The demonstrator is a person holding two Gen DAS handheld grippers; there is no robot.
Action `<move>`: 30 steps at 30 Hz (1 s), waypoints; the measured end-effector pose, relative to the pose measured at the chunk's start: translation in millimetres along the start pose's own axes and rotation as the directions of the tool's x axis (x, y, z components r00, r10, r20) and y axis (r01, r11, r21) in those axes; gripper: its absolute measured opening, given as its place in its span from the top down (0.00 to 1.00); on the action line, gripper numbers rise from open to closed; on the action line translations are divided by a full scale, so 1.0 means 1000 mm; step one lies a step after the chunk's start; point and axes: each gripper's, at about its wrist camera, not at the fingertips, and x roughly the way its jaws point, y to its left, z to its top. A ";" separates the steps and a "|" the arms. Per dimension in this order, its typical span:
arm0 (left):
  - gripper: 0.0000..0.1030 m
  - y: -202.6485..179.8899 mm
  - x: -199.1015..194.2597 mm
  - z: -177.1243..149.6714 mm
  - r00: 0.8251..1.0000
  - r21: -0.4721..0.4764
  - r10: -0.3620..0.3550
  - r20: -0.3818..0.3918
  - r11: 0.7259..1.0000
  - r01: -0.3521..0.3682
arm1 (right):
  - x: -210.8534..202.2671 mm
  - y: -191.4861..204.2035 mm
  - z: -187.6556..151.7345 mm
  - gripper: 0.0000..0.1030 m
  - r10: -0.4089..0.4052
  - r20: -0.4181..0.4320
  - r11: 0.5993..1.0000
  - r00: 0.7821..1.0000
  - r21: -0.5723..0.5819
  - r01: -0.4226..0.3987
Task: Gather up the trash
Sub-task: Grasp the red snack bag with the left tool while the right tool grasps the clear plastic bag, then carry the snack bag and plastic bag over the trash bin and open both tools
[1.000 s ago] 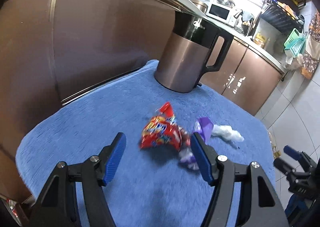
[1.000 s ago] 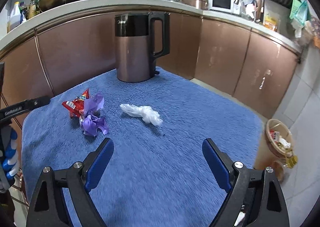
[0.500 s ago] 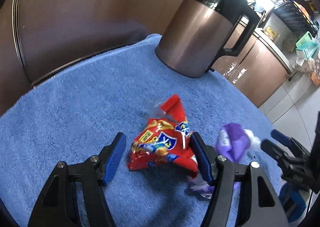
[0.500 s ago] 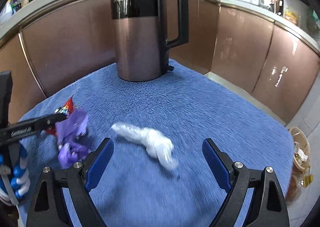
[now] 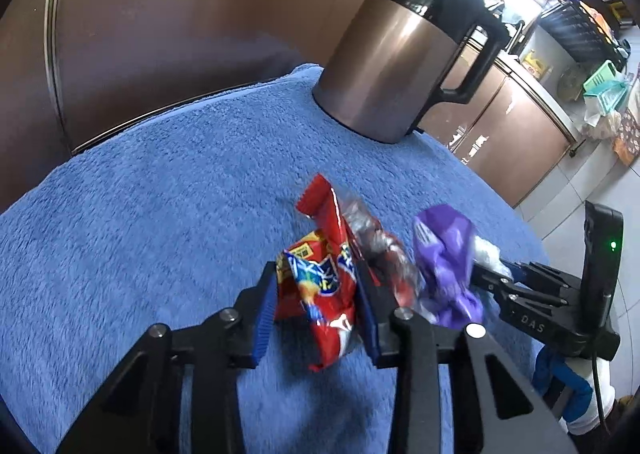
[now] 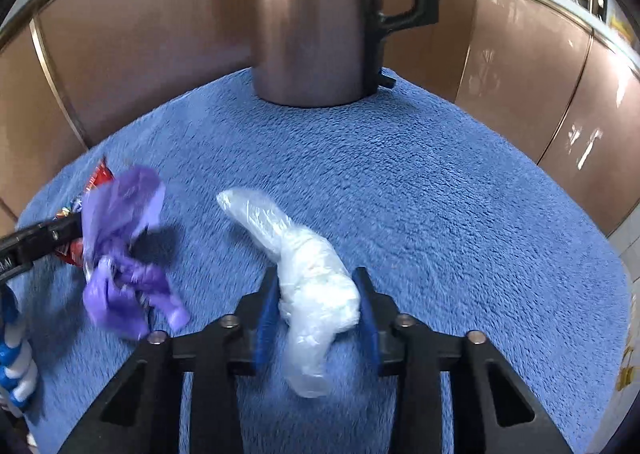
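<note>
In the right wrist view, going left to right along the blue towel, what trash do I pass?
Red snack wrapper at the far left, then the crumpled purple wrapper, then the white plastic bag between the closing right claw pads.

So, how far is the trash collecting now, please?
Nothing looks collected yet: all three pieces are on the blue towel. In hand: the left claw is closing on the red snack wrapper, and the right claw is closing on the white plastic bag. Left: the purple wrapper, lying loose between them, then carrying everything away.
</note>
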 end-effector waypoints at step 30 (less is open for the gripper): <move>0.74 -0.125 -0.056 -0.065 0.986 0.196 -0.146 -0.082 0.968 0.160 | -0.144 -0.075 -0.168 0.72 -0.009 0.119 0.969 0.993 0.246 -0.021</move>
